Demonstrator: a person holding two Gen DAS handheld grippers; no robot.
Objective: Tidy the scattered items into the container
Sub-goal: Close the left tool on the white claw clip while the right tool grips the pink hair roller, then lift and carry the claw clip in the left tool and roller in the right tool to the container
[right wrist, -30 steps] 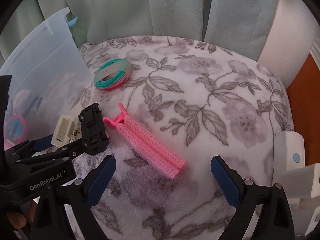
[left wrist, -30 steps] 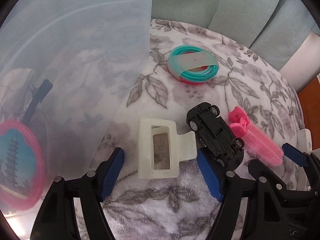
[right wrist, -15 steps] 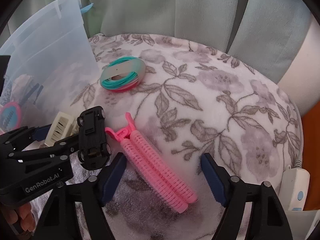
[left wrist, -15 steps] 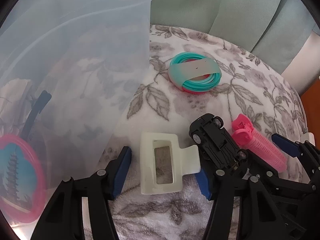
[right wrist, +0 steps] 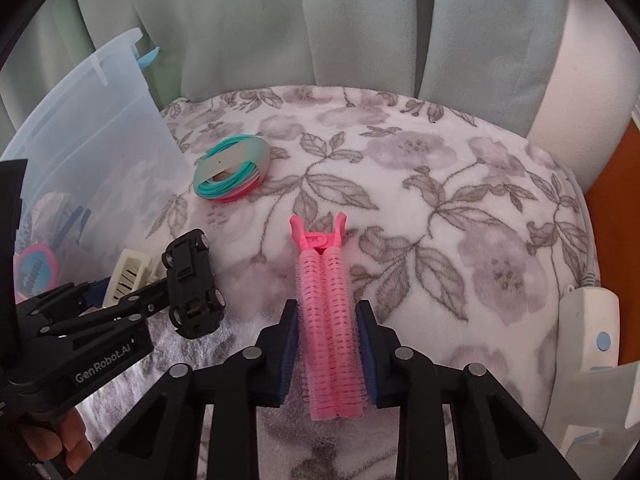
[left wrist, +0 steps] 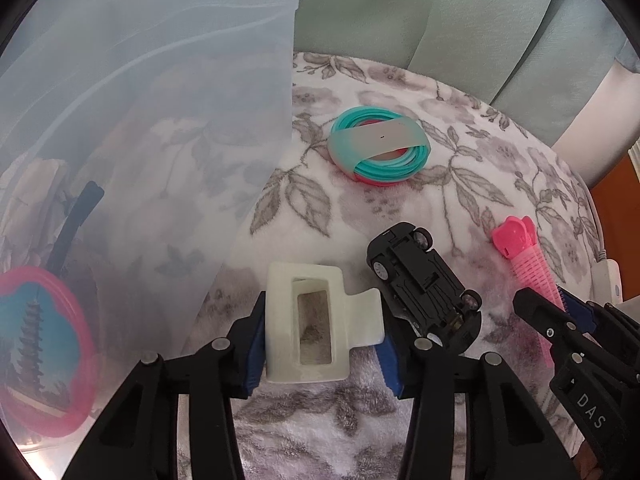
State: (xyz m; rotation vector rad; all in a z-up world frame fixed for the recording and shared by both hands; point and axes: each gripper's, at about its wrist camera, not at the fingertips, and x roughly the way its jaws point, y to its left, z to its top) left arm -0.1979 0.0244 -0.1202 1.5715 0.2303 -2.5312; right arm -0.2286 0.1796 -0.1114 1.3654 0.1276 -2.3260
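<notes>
Grasping is the step in hand: the left gripper (left wrist: 320,336) has its jaws closed against the cream rectangular plastic hair claw (left wrist: 316,326), low centre of its frame, and the right gripper (right wrist: 329,354) pinches the pink double-barrel bristly hair roller clip (right wrist: 328,312) (both seem still on the blanket). Next, I judge, comes lifting toward the translucent plastic storage tub (left wrist: 140,140) at upper left, clearing its wall.

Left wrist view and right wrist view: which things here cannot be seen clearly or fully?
- Pink hair roller clip: left wrist view, lower part hidden behind the right gripper.
- Cream claw clip: right wrist view, mostly hidden by the left gripper and toy car.
- Contents of the plastic container: blurred by its frosted wall, both views.
</notes>
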